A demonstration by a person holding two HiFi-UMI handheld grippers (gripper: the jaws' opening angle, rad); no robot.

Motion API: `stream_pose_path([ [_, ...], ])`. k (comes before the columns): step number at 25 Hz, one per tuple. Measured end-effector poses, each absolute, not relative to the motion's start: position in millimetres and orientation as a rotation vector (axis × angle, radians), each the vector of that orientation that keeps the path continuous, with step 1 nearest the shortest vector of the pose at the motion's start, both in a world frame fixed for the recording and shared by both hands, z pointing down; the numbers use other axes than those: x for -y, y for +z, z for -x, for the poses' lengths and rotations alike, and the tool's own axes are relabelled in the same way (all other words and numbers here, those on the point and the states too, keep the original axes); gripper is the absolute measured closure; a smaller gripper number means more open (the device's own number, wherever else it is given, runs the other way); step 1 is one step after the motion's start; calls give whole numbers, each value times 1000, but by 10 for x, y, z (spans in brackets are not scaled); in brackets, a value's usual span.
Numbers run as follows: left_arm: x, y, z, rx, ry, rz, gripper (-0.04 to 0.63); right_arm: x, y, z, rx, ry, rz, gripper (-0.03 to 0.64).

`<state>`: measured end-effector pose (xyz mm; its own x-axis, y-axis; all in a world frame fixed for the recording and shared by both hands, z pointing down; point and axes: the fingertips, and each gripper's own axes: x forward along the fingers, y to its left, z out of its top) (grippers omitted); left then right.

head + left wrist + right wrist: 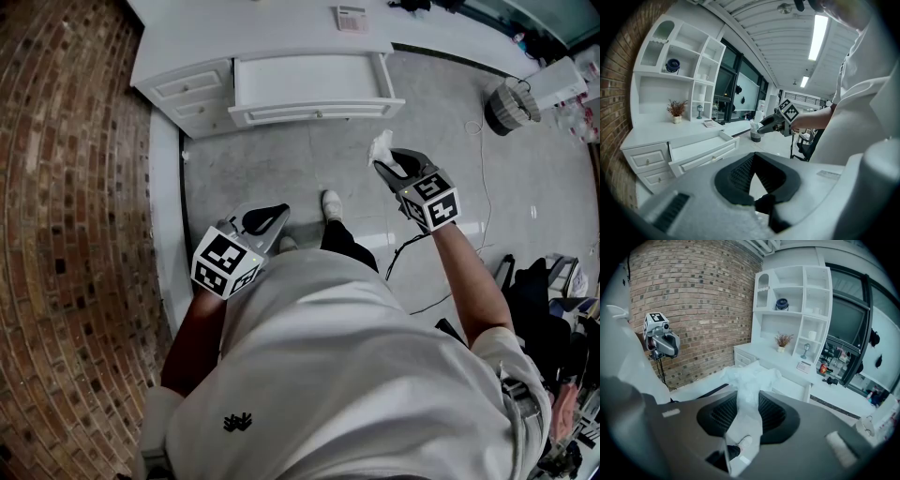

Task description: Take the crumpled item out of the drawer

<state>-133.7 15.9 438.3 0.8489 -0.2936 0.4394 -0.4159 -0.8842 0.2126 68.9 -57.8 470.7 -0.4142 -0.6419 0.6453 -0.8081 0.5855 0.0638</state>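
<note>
Ceiling strip lights (819, 30) flood the white room with cool, even light. Shadows are faint, and a soft glare streaks the polished floor (309, 159) in the head view. Wide lenses bow the brick wall (66, 206) and darken every frame's corners to black. Close to the lens, the left gripper (753, 157) and right gripper (749, 394) blur, and the crumpled item (751, 378) looks washed out, though the distant shelves (794, 291) are sharp.
</note>
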Motion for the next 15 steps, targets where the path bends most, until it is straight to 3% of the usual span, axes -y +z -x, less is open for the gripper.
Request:
stream_pose_path([
  [15,-26,4393,1270,534,586,-2717,588,716,4723,-720,2195,345,-1129,474],
])
